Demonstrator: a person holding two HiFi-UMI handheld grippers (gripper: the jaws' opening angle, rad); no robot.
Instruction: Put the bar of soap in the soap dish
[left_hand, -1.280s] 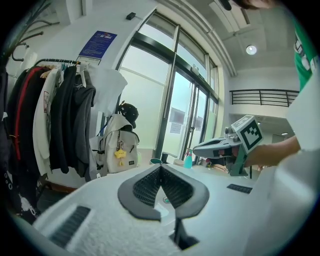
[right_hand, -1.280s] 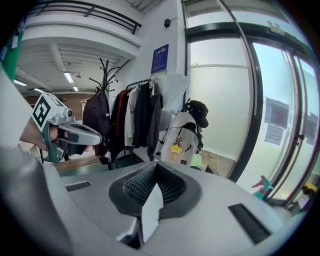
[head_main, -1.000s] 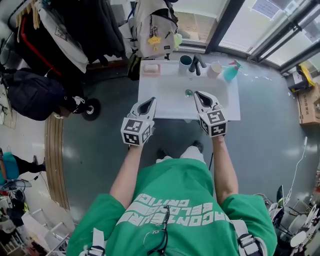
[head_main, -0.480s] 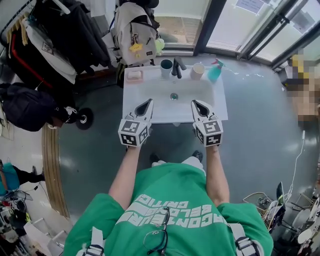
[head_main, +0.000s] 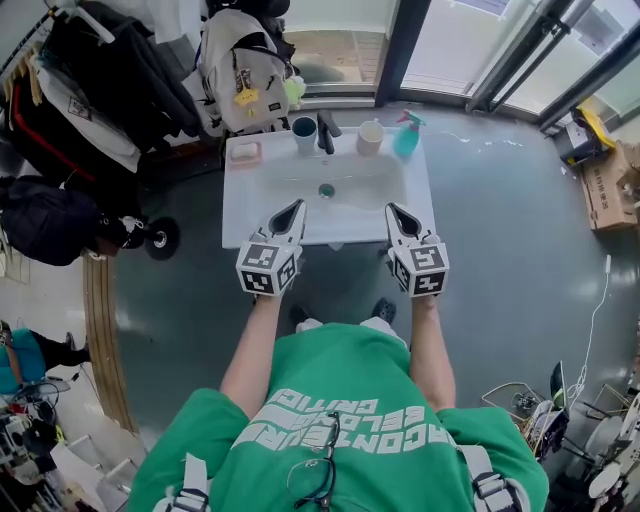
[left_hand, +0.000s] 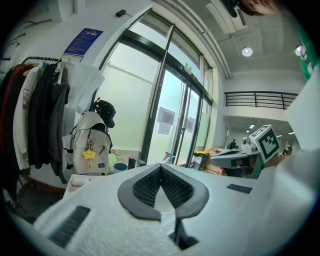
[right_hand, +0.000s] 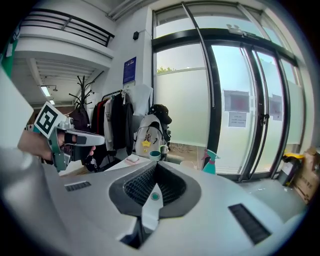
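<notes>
A pale pink bar of soap (head_main: 245, 152) lies in a pink soap dish (head_main: 232, 158) at the back left corner of the white washbasin (head_main: 250, 215). The left gripper view shows the soap (left_hand: 80, 181) low at the left. In the right gripper view the dish (right_hand: 132, 159) is small and far off. My left gripper (head_main: 297, 204) and right gripper (head_main: 391, 208) hang side by side over the basin's front edge, both pointing at it. Both are shut and hold nothing, and the soap is well beyond them.
Along the basin's back stand a teal cup (head_main: 305, 133), a black tap (head_main: 325, 133), a beige cup (head_main: 370, 137) and a teal spray bottle (head_main: 406, 134). A backpack (head_main: 243, 70) and coats (head_main: 100, 75) hang behind on the left. Glass doors (head_main: 470, 40) close the right.
Both grippers have drawn back together from above the basin's bowl to its front edge. The basin now sits farther off and more to the left in the head view. Jaws stayed shut.
</notes>
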